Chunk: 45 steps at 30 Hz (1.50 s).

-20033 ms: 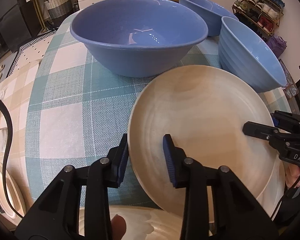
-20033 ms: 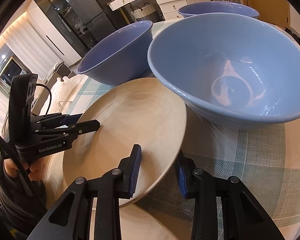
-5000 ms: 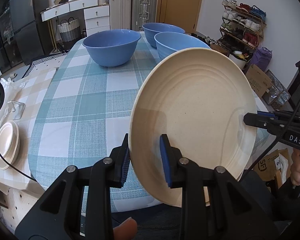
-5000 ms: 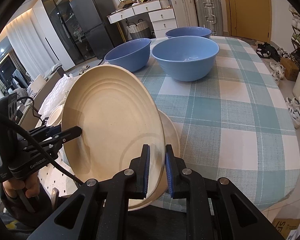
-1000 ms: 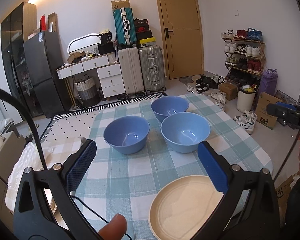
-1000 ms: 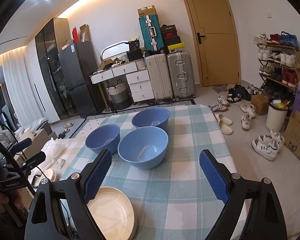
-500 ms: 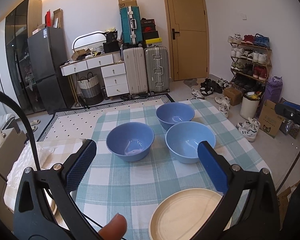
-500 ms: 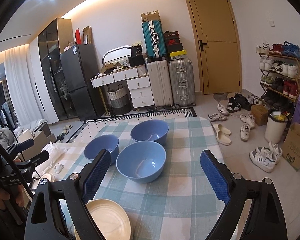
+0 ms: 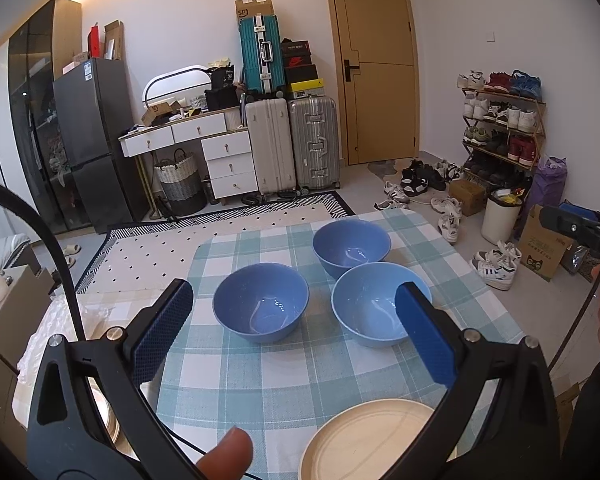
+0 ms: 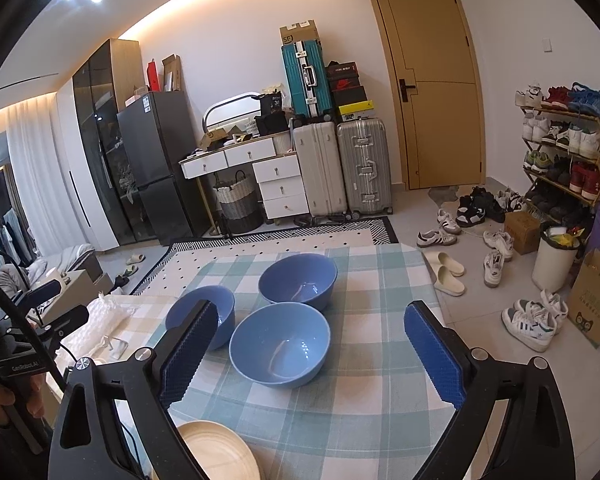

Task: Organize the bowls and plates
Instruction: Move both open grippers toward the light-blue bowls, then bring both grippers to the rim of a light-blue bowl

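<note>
Left wrist view: both hand-held grippers (image 9: pixel 292 332) (image 10: pixel 314 354) gape wide, empty, the right's jaws just opening; next, approach one blue bowl (image 9: pixel 261 307) by its rim.

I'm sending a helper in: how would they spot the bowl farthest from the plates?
Find the checked tablecloth. Three blue bowls sit on it; take the far bowl, toward the suitcases. Unlike the left bowl and right bowl, it stands alone behind them.
</note>
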Available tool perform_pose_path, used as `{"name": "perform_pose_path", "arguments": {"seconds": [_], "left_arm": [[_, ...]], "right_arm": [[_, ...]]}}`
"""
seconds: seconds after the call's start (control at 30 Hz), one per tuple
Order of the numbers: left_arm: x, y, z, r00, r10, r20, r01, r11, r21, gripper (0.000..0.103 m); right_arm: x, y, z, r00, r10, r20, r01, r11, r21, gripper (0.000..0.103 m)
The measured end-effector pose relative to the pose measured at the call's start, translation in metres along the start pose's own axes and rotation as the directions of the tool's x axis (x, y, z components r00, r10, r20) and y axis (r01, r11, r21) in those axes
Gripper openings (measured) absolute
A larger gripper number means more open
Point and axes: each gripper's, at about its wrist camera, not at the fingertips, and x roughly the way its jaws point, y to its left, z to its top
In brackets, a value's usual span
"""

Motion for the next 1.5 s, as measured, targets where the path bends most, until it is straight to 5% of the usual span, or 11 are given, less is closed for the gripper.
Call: {"name": "perform_pose_path", "arguments": {"seconds": [0.83,1.5], "left_arm": [[0.123,0.015,0.027,0.995,0.0,-0.104,-0.003,1.0,-0.028,0.1],[0.229,0.06,0.041,0.98,0.01,-0.197,-0.024,0.997,-0.072,0.1]], "right_arm": [[0.108,-0.002,0.011,0.989,-0.055,-0.138,0.048,0.998,-0.049,0.097],[0.203,0.014,0.039,0.974,-0.019,-0.224,0.001,0.997,-0.081,0.097]]}}
